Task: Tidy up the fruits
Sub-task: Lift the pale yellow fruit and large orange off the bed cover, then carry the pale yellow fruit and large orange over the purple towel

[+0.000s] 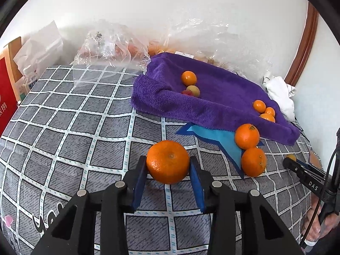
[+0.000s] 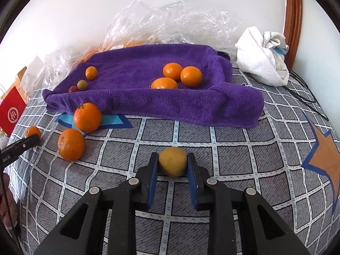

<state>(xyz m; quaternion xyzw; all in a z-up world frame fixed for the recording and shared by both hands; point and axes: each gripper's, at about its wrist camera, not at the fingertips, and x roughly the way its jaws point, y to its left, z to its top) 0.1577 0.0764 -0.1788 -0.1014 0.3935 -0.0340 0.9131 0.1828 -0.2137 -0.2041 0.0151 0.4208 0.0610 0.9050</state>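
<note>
The left gripper (image 1: 167, 165) is clamped on a big orange (image 1: 167, 162), its blue pads pressing on both sides of the fruit, low over the checkered bedcover (image 1: 85, 127). The right gripper (image 2: 172, 165) is clamped on a small yellow fruit (image 2: 173, 161) in the same way, also close to the cover.

Behind them lies the purple towel (image 2: 148, 104), its front edge folded up like a low wall. On it I see two groups: at its left end one small orange (image 2: 91, 72), a greenish fruit (image 2: 82, 84) and a red one (image 2: 72, 88); toward its right end three oranges (image 2: 176, 76) close together. Two more large oranges (image 2: 79, 131) wait on the cover, just in front of the towel, one of them touching its edge.

The step in hand, as I judge it, is to carry both held fruits to the towel and set each with its own kind. To do it well, each fruit should be lifted enough to pass over the raised towel edge, not pushed through it. The big orange probably belongs with the orange group, the yellow one with the mixed small fruits (I cannot be sure of the sorting rule). This means the two hands may cross, so it is safer to move one at a time. Round fruit rolls, so release low, on the flat part of the towel, and open slowly.
</note>
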